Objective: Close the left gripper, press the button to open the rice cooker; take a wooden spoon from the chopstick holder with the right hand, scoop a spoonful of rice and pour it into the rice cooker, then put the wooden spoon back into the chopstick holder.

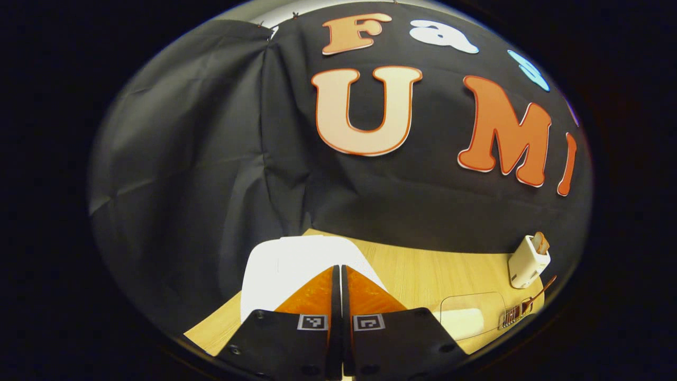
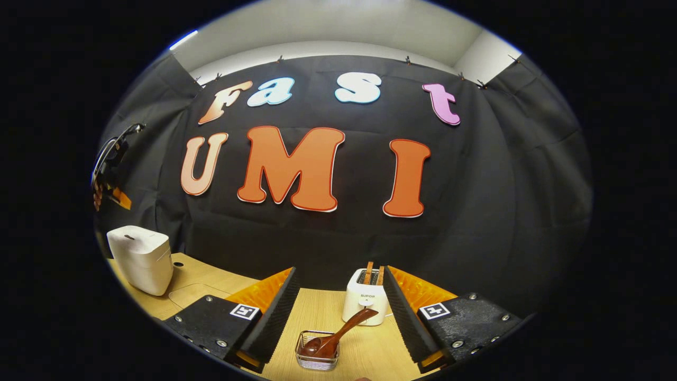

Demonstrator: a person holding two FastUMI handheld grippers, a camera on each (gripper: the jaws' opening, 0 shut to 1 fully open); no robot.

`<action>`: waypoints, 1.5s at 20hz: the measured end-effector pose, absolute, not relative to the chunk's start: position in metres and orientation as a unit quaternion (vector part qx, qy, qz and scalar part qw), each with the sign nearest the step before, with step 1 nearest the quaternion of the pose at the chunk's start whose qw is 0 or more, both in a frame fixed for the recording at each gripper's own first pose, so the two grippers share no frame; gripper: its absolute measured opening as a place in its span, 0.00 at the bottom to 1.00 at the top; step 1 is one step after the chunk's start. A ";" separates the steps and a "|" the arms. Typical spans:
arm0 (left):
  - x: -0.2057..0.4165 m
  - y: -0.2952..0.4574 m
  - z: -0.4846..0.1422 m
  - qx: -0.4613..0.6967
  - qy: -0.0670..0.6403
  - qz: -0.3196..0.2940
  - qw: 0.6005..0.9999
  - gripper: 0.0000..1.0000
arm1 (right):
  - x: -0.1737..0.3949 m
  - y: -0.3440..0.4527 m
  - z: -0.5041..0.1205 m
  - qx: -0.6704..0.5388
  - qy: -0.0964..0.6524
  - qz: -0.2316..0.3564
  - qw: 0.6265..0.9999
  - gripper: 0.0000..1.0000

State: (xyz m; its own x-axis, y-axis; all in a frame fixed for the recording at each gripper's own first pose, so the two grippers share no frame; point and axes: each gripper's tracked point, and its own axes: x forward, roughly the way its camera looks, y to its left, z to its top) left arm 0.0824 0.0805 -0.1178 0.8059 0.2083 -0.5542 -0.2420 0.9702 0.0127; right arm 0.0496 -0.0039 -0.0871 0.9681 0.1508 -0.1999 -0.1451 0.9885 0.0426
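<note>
Left claw (image 1: 339,275): two orange ribbed fingers tapering to points, on black plates with dark screws; each plate carries small square black-and-white marker near finger base. Right claw (image 2: 338,304): same build, orange ribbed finger backs, black serrated inner pads (image 2: 275,312), black screw-studded plates, one square marker per plate.

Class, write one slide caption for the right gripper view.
Open right claw faces the wooden spoon in its wire holder, rice cooker off to the side.
</note>
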 end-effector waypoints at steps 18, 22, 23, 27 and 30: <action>0.071 0.098 -0.210 -0.099 0.390 0.139 0.905 0.04 | 0.049 -0.022 -0.147 0.034 0.181 0.060 0.981 0.94; 0.074 0.100 -0.191 -0.089 0.374 0.140 0.912 0.04 | 0.046 -0.031 -0.152 0.035 0.194 0.052 0.979 0.94; 0.075 0.101 -0.184 -0.085 0.362 0.141 0.918 0.04 | 0.046 -0.032 -0.153 0.034 0.196 0.051 0.979 0.94; 0.092 0.102 -0.145 -0.042 0.300 0.147 0.942 0.04 | 0.043 -0.033 -0.159 0.031 0.206 0.049 0.977 0.94; 0.096 0.100 -0.108 -0.011 0.252 0.152 0.956 0.02 | 0.043 -0.029 -0.166 0.033 0.215 0.050 0.975 0.94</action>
